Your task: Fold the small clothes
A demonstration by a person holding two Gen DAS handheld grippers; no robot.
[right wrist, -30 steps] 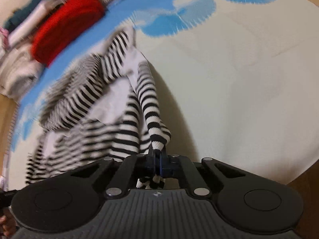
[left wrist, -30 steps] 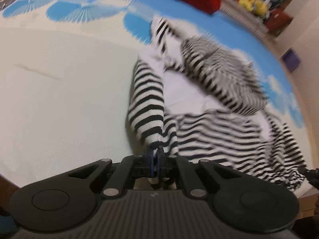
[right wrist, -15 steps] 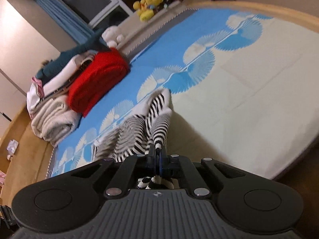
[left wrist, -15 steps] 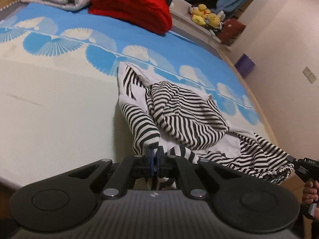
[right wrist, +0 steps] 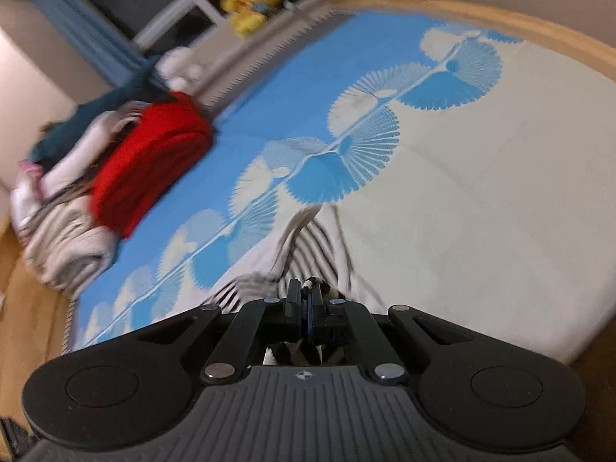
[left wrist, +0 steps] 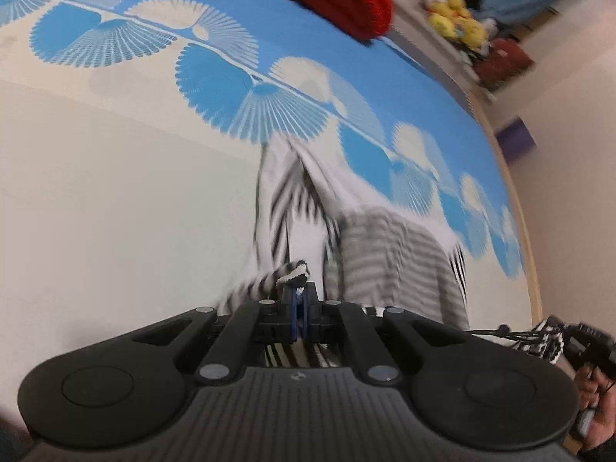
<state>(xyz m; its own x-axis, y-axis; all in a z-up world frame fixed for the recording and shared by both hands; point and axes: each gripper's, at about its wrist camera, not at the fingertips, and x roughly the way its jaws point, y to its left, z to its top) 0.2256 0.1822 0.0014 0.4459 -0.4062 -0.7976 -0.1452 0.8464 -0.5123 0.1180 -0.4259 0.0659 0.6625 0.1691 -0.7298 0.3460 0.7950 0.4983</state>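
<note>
Two tools, left tool [left wrist: 298,300] and right tool [right wrist: 304,300], each pinch the striped garment [left wrist: 385,254], suspending it over the mat [left wrist: 115,211] to spread it for folding.

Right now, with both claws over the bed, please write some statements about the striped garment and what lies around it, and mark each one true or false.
1. The left claw is shut on the striped garment. True.
2. The right claw is open and holds nothing. False: it is shut on striped fabric too.
3. The red folded blanket lies at the far side of the bed cover, apart from the garment. True.
4. The garment is plain blue. False: it has black and white stripes.
5. Yellow plush toys sit beyond the bed. True.
</note>
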